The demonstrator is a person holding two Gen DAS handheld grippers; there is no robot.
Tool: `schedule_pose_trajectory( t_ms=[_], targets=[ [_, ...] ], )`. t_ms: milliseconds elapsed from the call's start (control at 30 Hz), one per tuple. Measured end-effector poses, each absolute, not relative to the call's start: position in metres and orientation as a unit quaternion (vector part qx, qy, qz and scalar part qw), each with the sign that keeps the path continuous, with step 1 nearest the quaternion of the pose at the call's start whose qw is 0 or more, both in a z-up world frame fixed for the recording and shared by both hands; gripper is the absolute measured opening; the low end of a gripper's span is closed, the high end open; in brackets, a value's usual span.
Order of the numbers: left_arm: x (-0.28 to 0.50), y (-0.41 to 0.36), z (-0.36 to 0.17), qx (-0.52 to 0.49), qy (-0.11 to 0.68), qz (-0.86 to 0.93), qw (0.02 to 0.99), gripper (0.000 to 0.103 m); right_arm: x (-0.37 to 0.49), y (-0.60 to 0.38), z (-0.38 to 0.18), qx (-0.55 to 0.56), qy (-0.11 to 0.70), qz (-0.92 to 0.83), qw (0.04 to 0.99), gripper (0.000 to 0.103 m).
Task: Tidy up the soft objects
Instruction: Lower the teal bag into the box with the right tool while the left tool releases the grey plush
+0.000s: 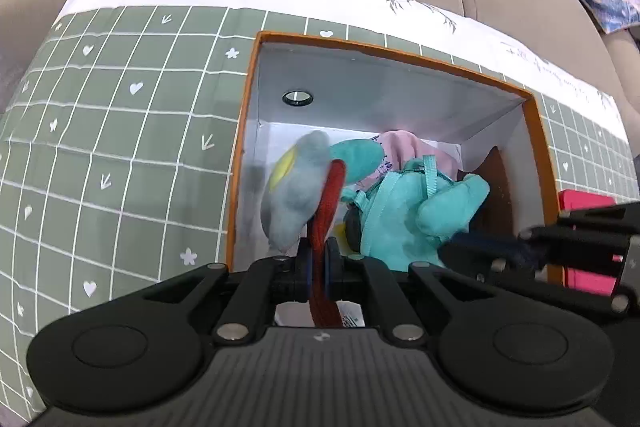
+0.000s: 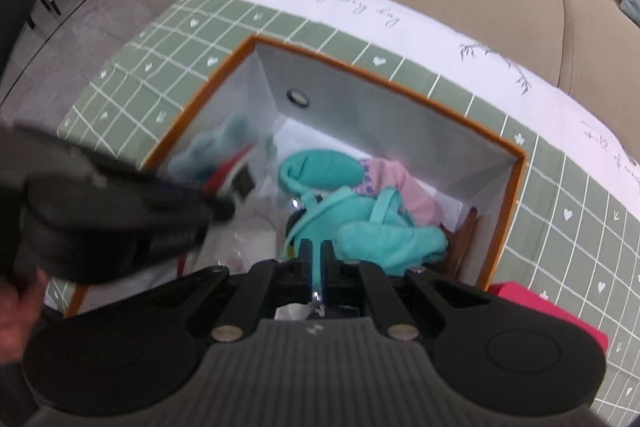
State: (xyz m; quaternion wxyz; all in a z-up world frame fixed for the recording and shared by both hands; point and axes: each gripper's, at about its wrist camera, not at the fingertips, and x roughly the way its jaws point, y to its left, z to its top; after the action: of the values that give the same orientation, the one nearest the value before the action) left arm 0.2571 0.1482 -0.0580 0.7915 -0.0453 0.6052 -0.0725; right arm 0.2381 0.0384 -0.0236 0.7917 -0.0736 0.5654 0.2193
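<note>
Left wrist view: the left gripper points steeply down into the orange-rimmed box, pinching a grey plush's red cord. The right gripper, likewise tilted down, pinches a teal plush's strap.

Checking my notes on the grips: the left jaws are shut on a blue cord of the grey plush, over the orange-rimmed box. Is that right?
Not quite. The left wrist view shows the left gripper shut on a red cord, not a blue one. The rest holds: it belongs to the grey plush, over the orange-rimmed box.
</note>
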Motion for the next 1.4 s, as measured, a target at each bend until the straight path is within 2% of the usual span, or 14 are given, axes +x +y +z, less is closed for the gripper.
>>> schedule_pose_trajectory(
  t_ms=[167,267,433,600,700,733,767,800,900,967,1200,1300,1367,1400],
  targets=[
    [0.257,0.143,-0.058,-0.030,0.599,-0.068,0.797,0.010,0.234,0.038,-0.034,-0.080,0.576,0.224,0.782,0.002],
    [0.255,0.141,-0.058,-0.002,0.594,-0.068,0.801,0.010,0.234,0.039,-0.037,-0.079,0.579,0.225,0.780,0.002],
    [0.257,0.146,-0.052,-0.014,0.584,-0.076,0.808,0.010,0.233,0.042,-0.037,-0.072,0.580,0.226,0.779,0.002],
    [0.258,0.148,-0.047,-0.011,0.573,-0.070,0.816,0.032,0.227,0.044,-0.038,-0.074,0.583,0.227,0.777,0.002],
    [0.256,0.146,-0.042,-0.015,0.573,-0.096,0.814,0.060,0.225,0.043,-0.037,-0.078,0.581,0.227,0.778,0.002],
    [0.254,0.143,-0.040,-0.014,0.568,-0.114,0.815,0.075,0.225,0.043,-0.037,-0.078,0.580,0.226,0.779,0.002],
    [0.252,0.140,-0.037,-0.005,0.561,-0.123,0.819,0.085,0.224,0.043,-0.036,-0.078,0.578,0.228,0.779,0.003],
    [0.248,0.136,-0.034,0.009,0.551,-0.122,0.825,0.087,0.223,0.043,-0.035,-0.079,0.577,0.233,0.779,0.003],
    [0.241,0.122,-0.027,0.073,0.526,-0.092,0.842,0.086,0.221,0.043,-0.034,-0.076,0.575,0.236,0.780,0.014],
    [0.241,0.119,-0.025,0.079,0.527,-0.092,0.841,0.087,0.220,0.044,-0.034,-0.076,0.574,0.236,0.780,0.035],
    [0.235,0.119,-0.014,0.095,0.515,-0.073,0.849,0.087,0.215,0.047,-0.027,-0.079,0.569,0.237,0.783,0.042],
    [0.232,0.123,-0.009,0.102,0.514,-0.065,0.849,0.087,0.214,0.046,-0.024,-0.078,0.568,0.233,0.786,0.054],
    [0.230,0.125,-0.006,0.099,0.511,-0.068,0.851,0.086,0.213,0.045,-0.022,-0.077,0.565,0.235,0.787,0.070],
    [0.228,0.126,-0.004,0.096,0.508,-0.072,0.853,0.086,0.211,0.044,-0.020,-0.077,0.560,0.237,0.790,0.074]
  ],
)
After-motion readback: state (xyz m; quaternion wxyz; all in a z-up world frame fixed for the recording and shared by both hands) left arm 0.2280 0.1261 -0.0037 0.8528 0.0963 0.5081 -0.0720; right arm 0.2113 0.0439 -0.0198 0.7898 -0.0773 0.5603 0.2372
